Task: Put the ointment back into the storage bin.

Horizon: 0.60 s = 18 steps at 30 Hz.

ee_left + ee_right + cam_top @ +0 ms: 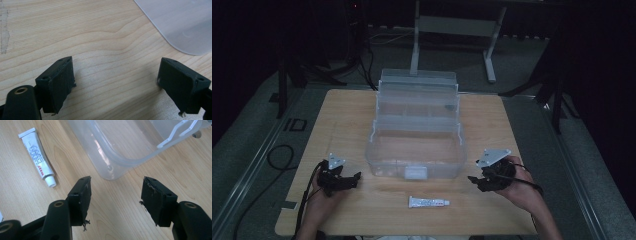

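Note:
A clear plastic tiered box (417, 150) stands open in the middle of the wooden table (342, 120), its upper trays folded back. A small white tube (428, 202) with red print lies in front of it, cap to the right. My left gripper (354, 180) rests near the box's front left corner, jaws wide apart over bare wood (115, 75), a corner of the box (185, 25) ahead. My right gripper (474, 180) sits by the box's front right corner, open with nothing between its jaws (116, 195). In the right gripper view the tube (38, 157) lies to the left and the box's corner (117, 157) just ahead.
Cables trail off the table's left side across the floor (279, 155). A metal table frame (452, 30) stands behind the table. Bare wood lies at the left, the right and the front edge around the tube.

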Each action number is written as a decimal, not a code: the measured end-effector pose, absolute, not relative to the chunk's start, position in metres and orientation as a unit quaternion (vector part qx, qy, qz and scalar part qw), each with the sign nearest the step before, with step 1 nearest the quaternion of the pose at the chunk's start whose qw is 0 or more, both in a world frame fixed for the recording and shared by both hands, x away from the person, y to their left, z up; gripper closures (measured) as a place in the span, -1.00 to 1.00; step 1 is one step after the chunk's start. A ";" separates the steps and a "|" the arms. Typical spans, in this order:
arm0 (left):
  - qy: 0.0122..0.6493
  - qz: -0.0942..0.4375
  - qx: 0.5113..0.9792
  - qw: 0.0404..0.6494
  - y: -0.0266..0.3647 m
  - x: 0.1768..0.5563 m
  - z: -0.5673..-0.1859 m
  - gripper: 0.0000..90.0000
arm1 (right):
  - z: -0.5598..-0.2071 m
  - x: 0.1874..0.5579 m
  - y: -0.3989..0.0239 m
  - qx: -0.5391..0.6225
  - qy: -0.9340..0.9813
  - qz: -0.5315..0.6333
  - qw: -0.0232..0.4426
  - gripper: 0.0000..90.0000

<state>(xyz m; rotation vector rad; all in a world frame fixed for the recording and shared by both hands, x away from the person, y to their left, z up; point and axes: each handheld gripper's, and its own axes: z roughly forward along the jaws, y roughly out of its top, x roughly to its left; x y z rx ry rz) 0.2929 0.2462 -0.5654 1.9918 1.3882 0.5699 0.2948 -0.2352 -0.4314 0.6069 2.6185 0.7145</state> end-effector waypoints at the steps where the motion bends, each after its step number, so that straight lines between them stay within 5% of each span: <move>1: 0.528 0.217 0.757 0.318 0.246 0.293 -0.565 -0.68 | -0.431 0.295 -0.235 0.212 0.927 0.252 0.180 -0.09; 18: 0.528 0.217 0.757 0.318 0.246 0.293 -0.565 -0.68 | -0.426 0.296 -0.216 0.179 0.940 0.241 0.160 -0.10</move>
